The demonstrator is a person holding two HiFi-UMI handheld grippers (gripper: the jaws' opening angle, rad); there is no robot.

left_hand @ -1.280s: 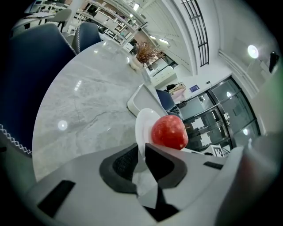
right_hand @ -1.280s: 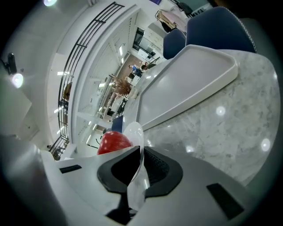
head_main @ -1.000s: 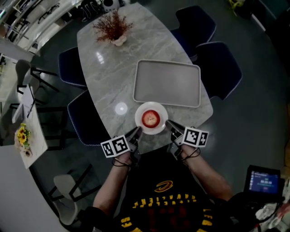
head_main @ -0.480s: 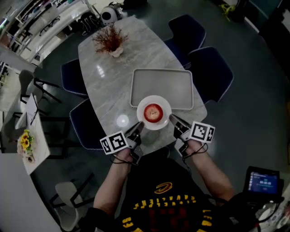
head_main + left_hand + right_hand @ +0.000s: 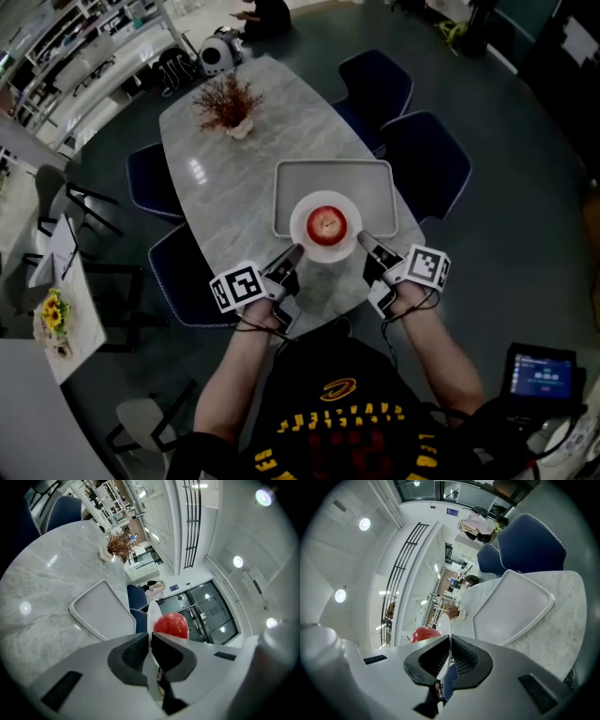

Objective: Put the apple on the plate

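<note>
A red apple (image 5: 325,225) lies on a small white plate (image 5: 304,217) that is held in the air over the near edge of a grey tray (image 5: 375,187). My left gripper (image 5: 293,253) is shut on the plate's left rim and my right gripper (image 5: 363,240) is shut on its right rim. In the left gripper view the plate rim (image 5: 151,620) runs edge-on between the jaws, with the apple (image 5: 171,626) just beyond. The right gripper view shows the rim (image 5: 449,641) pinched the same way, the apple (image 5: 425,633) to its left and the tray (image 5: 511,607) below.
The tray lies on a grey marble table (image 5: 216,187) with a dried-plant vase (image 5: 228,105) at its far end. Dark blue chairs (image 5: 427,159) stand round the table. A side table with sunflowers (image 5: 52,314) is at the left.
Both grippers have carried the plate with the apple up and away from me, from the table's near edge to over the near part of the tray.
</note>
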